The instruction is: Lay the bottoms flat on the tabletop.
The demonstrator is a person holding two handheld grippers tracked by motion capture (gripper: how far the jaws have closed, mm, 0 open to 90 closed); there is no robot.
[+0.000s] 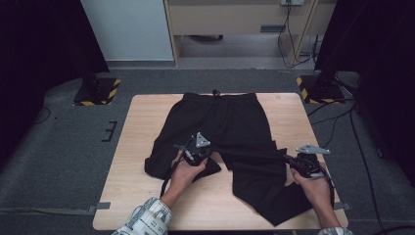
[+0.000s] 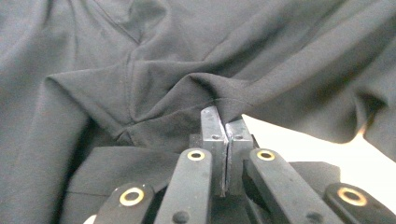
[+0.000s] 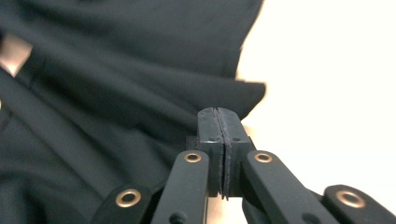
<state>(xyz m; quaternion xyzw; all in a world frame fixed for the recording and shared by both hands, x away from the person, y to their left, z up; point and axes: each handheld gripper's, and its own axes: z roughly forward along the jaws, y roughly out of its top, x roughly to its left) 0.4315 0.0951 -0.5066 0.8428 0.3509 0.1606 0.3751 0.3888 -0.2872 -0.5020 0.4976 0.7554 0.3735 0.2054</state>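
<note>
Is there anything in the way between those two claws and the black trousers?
Nothing visible. The left gripper has its jaws shut on a fold of the trousers near the crotch. The right gripper has its jaws pressed together at the cloth's edge, seemingly pinching it. A band of cloth stretches between them above the table.

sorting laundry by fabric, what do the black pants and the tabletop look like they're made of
Black pants: a soft matte knit, likely cotton or a cotton blend; the cloth drapes in smooth rounded folds with no sheen, and stitched seams show in the left gripper view. Tabletop: pale wood or wood-look laminate, smooth finish with faint grain; which of the two cannot be told.
</note>
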